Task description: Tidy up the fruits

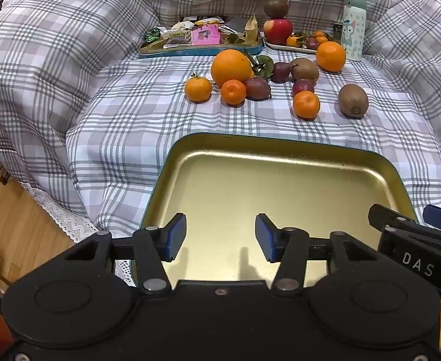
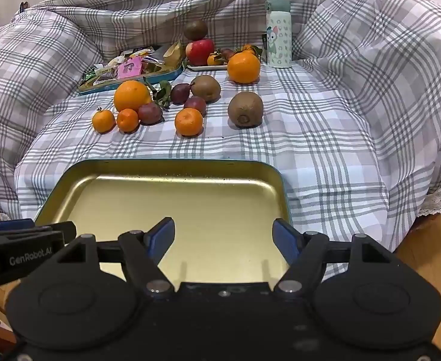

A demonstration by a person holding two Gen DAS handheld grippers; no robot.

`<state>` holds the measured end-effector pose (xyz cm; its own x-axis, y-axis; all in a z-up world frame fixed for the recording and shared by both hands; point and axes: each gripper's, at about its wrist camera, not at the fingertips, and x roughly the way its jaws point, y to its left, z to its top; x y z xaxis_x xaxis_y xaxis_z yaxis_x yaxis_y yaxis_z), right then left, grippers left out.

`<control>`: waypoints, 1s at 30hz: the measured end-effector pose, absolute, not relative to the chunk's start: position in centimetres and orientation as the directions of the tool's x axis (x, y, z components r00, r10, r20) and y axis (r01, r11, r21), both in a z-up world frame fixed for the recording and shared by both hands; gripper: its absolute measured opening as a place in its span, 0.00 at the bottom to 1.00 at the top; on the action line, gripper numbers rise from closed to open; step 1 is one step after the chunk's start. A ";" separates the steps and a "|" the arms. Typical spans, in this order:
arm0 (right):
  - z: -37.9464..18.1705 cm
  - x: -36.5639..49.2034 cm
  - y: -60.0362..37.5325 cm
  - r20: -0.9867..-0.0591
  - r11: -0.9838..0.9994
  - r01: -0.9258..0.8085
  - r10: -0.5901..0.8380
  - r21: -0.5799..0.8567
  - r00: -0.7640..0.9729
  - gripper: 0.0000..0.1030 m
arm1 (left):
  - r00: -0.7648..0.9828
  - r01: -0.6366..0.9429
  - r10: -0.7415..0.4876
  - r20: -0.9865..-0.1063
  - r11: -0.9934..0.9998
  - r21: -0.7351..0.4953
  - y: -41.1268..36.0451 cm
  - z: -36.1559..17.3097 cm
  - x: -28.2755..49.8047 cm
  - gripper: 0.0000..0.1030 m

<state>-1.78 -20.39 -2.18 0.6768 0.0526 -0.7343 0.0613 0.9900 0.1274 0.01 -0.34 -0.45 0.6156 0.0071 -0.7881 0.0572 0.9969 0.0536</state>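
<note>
An empty gold tray with a teal rim lies on the checked cloth nearest me. Beyond it loose fruit is scattered: a big orange, small mandarins, dark plums and brown kiwis. Another orange sits farther back. My left gripper hovers open over the tray's near left part, nothing between its blue pads. Over the tray's near right part, my right gripper is open too and empty.
At the back, a teal tray holds snack packets, and a white plate carries a red apple and small fruit. A pale bottle stands upright behind. Wooden floor lies off the bed's edge.
</note>
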 end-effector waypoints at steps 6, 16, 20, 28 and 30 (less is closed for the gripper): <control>-1.9 -1.8 -20.4 -0.735 0.989 0.060 0.059 0.134 0.676 0.72 | 0.621 0.060 0.007 -0.784 0.997 0.056 -0.5 -0.6 -0.3 0.55; -2.4 -1.8 -20.5 -0.735 0.990 0.057 0.060 0.132 0.676 0.72 | 0.615 0.065 0.004 -0.788 0.996 0.056 -0.1 -0.3 -0.2 0.55; -2.3 -1.8 -20.4 -0.734 0.990 0.055 0.061 0.134 0.676 0.72 | 0.616 0.067 0.008 -0.787 0.996 0.062 -0.2 -0.3 -0.2 0.55; -2.2 -1.8 -20.4 -0.735 0.989 0.055 0.066 0.139 0.675 0.72 | 0.615 0.066 0.008 -0.788 0.996 0.062 -0.2 -0.3 -0.2 0.55; -2.2 -1.8 -20.4 -0.735 0.989 0.054 0.067 0.139 0.675 0.72 | 0.616 0.067 0.008 -0.788 0.996 0.062 -0.2 -0.3 -0.2 0.55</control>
